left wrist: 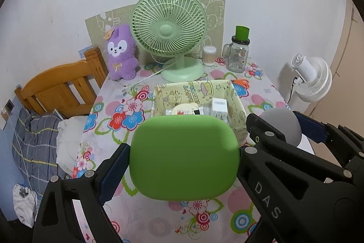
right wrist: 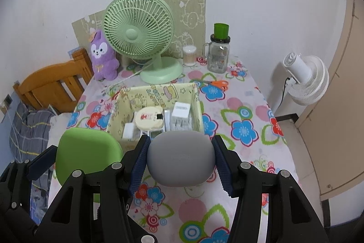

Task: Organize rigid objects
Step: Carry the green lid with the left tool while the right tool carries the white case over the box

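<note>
The left gripper (left wrist: 184, 159) clamps a green rounded case (left wrist: 184, 157) wide between its pads; the right gripper (right wrist: 180, 158) pinches a grey rounded case (right wrist: 180, 157). The fabric-lined storage box (right wrist: 118, 104) sits at twelve o'clock of both.

The letters "DAS" run in pale capitals along the black arm of the left gripper (left wrist: 184, 152), on its right finger (plain in the left wrist view). Ahead of the grippers, the box (right wrist: 197, 104) lining bears printed words among its cartoons, too small to read. A white carton (right wrist: 180, 111) inside it has a dark label, also illegible.
</note>
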`<state>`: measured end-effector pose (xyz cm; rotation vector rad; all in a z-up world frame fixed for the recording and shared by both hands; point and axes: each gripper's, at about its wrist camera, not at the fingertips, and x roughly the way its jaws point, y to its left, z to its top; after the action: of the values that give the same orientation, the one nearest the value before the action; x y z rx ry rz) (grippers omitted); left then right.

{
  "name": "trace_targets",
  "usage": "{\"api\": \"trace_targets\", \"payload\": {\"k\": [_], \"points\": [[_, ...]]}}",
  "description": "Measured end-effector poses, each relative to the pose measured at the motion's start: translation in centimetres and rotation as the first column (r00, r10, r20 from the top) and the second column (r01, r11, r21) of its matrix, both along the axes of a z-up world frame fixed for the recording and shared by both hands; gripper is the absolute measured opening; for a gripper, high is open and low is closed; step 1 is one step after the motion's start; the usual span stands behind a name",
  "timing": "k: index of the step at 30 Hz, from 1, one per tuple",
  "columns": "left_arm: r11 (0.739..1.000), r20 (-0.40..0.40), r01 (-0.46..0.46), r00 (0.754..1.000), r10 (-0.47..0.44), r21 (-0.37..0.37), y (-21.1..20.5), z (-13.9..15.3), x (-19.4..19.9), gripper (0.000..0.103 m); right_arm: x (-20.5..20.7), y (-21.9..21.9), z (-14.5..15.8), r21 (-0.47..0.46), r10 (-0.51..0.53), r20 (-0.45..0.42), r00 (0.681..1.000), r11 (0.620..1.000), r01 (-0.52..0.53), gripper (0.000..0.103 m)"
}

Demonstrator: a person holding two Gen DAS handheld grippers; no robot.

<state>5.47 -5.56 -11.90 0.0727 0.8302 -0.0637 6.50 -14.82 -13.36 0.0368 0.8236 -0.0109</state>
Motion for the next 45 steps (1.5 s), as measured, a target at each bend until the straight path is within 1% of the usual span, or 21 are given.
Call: {"api": "trace_targets", "payload": {"k": [12,23,30,36,45], "points": [[1.000,0.006,-0.018,1.000,0.018,-0.020,0.1,0.5,3.3,0.095,3.8,0.3,0.7,-0.021,0.025,0.002,1.000,0.999,-0.025,0.058],[0.999,-0.029,-0.018,0.999,0.017,-0.028,0.0,-0.4,7.1,0.095,7.6,0.4,-0.1,-0.027,0.029,-0.034,0.999,0.999,-0.030,0.058],[1.000,-0.069,-0.012,0.998,0.010,-0.027,-0.1,-2.0,9.1,0.095,10.0,0.3,-2.0,-0.021,0.018,-0.081,0.997,1.000,-0.020,0.058],[0.999,-0.113,-0.022,0.993,0.019,-0.026,0.4,-4.2,10.8,0.095,11.7,0.8,-4.3,-0.021,0.025,-0.124,0.992,0.999,-0.027,0.058],[0.999,-0.171,-0.037,0.985,0.034,-0.019,0.8,-6.9,11.8,0.095,13.1,1.3,-7.4,-0.016,0.038,-0.192,0.981,0.999,-0.042,0.059]]}}
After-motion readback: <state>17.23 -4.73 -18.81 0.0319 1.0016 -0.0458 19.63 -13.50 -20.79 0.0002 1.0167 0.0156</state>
